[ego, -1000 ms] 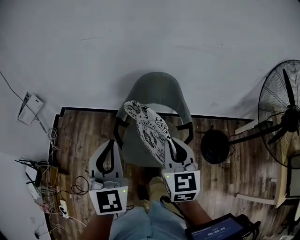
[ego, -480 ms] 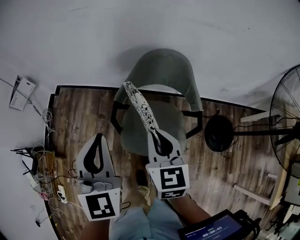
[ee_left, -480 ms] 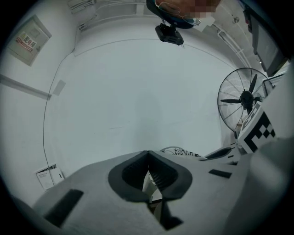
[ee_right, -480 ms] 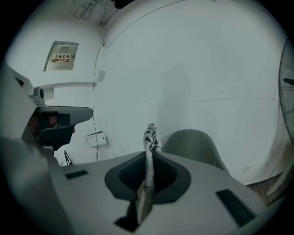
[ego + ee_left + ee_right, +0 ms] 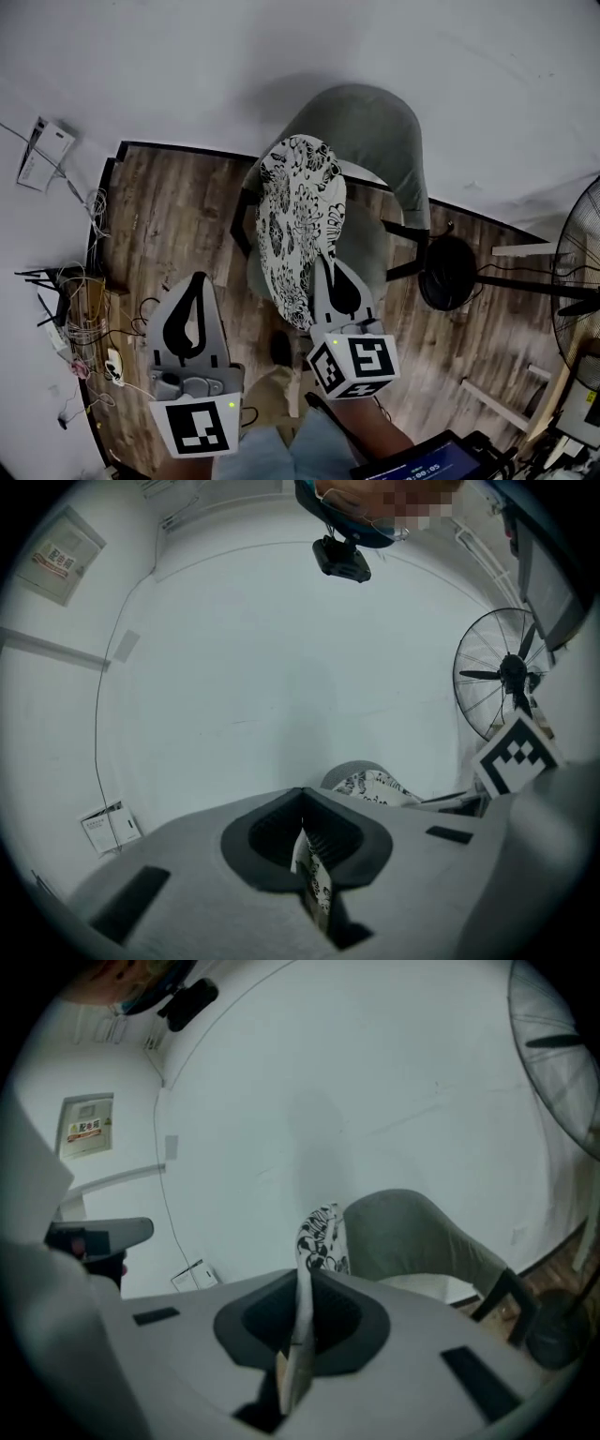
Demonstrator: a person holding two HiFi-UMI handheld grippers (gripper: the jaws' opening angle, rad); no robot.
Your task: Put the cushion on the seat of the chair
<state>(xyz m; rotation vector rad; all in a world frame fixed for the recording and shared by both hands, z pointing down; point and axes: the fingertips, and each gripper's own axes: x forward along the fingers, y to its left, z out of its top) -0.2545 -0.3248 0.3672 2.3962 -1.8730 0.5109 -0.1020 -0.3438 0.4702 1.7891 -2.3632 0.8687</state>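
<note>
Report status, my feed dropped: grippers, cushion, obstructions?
Right gripper shut on cushion. Left gripper shut, clear of it. Cushion tilted over chair seat, not down yet. No obstruction seen on seat.

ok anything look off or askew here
The patterned cushion is not flat on the chair seat: it hangs tilted over it, pinched by one edge in the right claw. Loose cables lie tangled on the floor at the left. Nothing looks spilled or broken.
</note>
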